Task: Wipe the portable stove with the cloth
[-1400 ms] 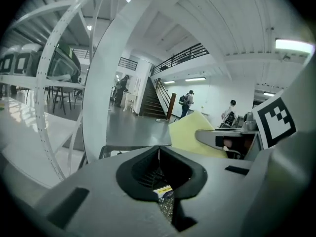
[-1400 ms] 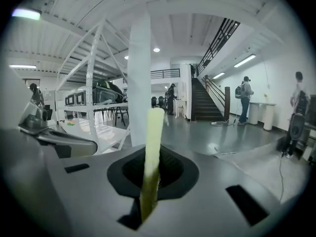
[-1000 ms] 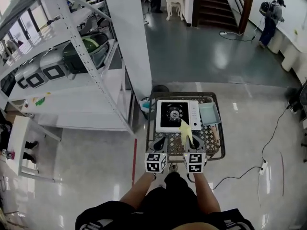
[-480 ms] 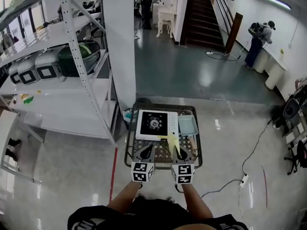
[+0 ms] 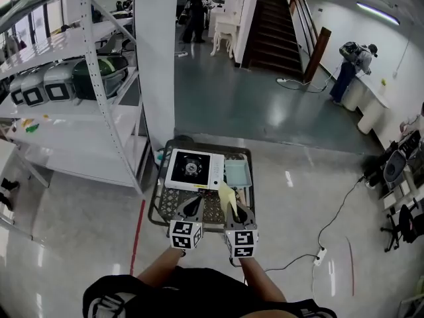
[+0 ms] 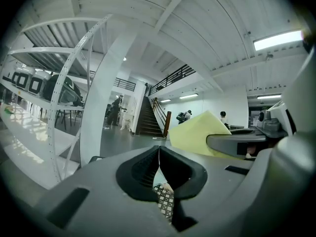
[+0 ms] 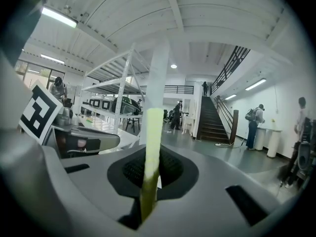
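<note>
The white portable stove point(image 5: 192, 169) with a black burner lies on a wire cart point(image 5: 165, 211) in the head view. My right gripper point(image 5: 236, 211) is shut on a yellow cloth point(image 5: 225, 194), which sticks up from its jaws over the cart's near right part. That cloth point(image 7: 149, 152) shows edge-on between the jaws in the right gripper view, and as a flat yellow sheet point(image 6: 197, 132) in the left gripper view. My left gripper point(image 5: 192, 207) is shut on nothing, level with the right one, just short of the stove.
A pale blue tray point(image 5: 236, 173) lies on the cart right of the stove. A white pillar point(image 5: 154, 58) and a white shelf rack point(image 5: 73, 111) with appliances stand to the left. A cable point(image 5: 324, 237) trails on the floor at right. People stand far off.
The head view has swung, so the cart and both grippers sit further left and lower in the picture. Both grippers keep their places over the cart, the cloth still held.
</note>
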A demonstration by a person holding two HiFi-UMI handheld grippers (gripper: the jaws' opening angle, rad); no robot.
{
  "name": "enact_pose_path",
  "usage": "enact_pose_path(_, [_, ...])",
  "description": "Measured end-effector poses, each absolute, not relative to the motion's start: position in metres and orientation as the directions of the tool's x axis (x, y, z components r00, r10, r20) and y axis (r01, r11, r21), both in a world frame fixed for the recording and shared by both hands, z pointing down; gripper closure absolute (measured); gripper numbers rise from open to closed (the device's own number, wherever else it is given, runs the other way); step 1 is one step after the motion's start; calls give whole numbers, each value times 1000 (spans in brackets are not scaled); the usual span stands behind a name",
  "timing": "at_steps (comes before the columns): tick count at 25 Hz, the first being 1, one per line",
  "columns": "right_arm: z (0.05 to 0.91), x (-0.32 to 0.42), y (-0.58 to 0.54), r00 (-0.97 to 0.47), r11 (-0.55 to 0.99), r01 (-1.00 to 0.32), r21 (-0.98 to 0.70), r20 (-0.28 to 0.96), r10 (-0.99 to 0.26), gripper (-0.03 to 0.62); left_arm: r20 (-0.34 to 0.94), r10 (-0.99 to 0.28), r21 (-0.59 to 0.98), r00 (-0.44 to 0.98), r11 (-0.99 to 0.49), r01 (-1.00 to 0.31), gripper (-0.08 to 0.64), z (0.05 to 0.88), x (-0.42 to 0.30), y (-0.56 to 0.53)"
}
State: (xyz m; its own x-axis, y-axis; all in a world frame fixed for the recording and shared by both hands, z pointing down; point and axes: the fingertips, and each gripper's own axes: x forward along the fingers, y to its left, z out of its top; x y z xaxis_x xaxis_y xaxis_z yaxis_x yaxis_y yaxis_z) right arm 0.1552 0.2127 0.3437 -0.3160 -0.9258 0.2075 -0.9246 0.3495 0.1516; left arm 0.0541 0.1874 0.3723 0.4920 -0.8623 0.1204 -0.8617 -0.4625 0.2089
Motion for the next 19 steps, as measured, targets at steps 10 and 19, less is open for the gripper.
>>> enact_pose_path(10, [320, 174, 206, -344, 369, -917, 151, 171, -923, 581, 113, -862, 226, 495, -463, -857, 538, 353, 84, 186])
enact_pose_path(19, [334, 165, 202, -303, 316, -944, 92, 128, -944, 581, 116, -837, 170, 535, -514, -841, 538, 357, 76, 183])
